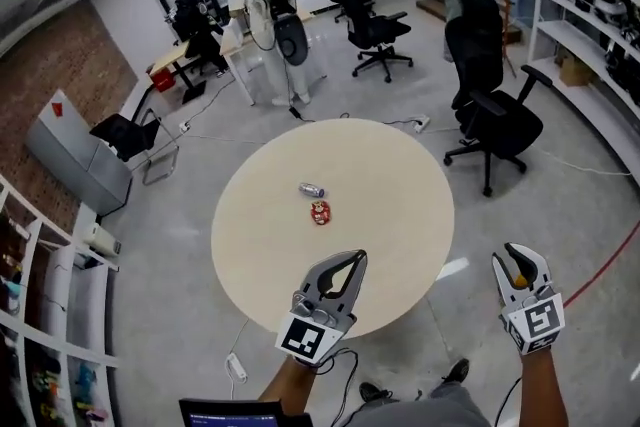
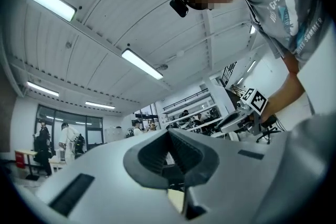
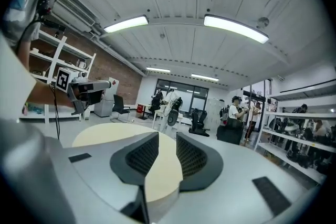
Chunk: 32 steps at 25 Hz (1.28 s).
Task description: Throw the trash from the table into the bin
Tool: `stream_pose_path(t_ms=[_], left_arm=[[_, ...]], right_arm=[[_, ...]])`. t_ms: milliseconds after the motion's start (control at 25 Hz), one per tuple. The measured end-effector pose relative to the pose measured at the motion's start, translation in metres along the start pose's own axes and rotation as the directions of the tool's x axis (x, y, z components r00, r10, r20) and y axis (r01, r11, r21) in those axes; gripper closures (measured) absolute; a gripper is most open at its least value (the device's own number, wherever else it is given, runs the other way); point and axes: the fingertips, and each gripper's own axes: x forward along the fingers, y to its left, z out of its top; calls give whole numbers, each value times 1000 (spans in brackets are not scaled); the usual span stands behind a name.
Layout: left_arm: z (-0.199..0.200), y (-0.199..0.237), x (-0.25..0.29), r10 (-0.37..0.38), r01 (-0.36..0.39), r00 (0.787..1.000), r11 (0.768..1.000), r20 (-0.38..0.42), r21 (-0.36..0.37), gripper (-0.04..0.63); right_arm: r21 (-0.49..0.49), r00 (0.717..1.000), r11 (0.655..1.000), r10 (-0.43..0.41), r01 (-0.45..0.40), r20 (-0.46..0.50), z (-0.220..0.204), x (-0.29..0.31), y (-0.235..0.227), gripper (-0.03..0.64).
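Round surface (image 1: 400, 215), near centre: crushed clear bottle (image 1: 311, 189) and red crumpled wrapper (image 1: 320, 212) close together, well beyond our reach; left claw (image 1: 352, 260) pressed together, right claw (image 1: 520, 260) slightly spread, both empty, so we should spread one wide before reaching over.

You are holding your left gripper (image 1: 353, 258) out in front of you, its two jaws meeting at the tips, and your left forearm (image 1: 288, 383) is reaching forward under it. You are holding your right gripper (image 1: 524, 260) well apart from it on the right, at about the same height. Its jaws are standing a little apart and empty, on your outstretched right forearm (image 1: 541, 390).
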Motion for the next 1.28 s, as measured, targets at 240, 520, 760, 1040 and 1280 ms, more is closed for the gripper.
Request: stream_pose_path(t_ms=[240,520,760,1040,1280], left_arm=[[41,77,-93,98,-100,994,994,43,48,554],[57,148,-171,219,-224,973,972,73,72,554],[50,188,-206,297,-300,953,951,55,75,554],[35,240,-221,383,-382,924,920,-6,85,554],[-24,295,-181,433,-428,895,901,-105,65,554]], right_arm=[[-65,998,997,45,-43,41,66,37,79,532],[-137,986,981,151,-139,74,116,105,160,532],[-175,966,958,245,-229,78,138,177,203,532],[-190,929,919,363,-345,75,160,272,240,532],[-173,889,878,457,-446,24,136,393,231,532]])
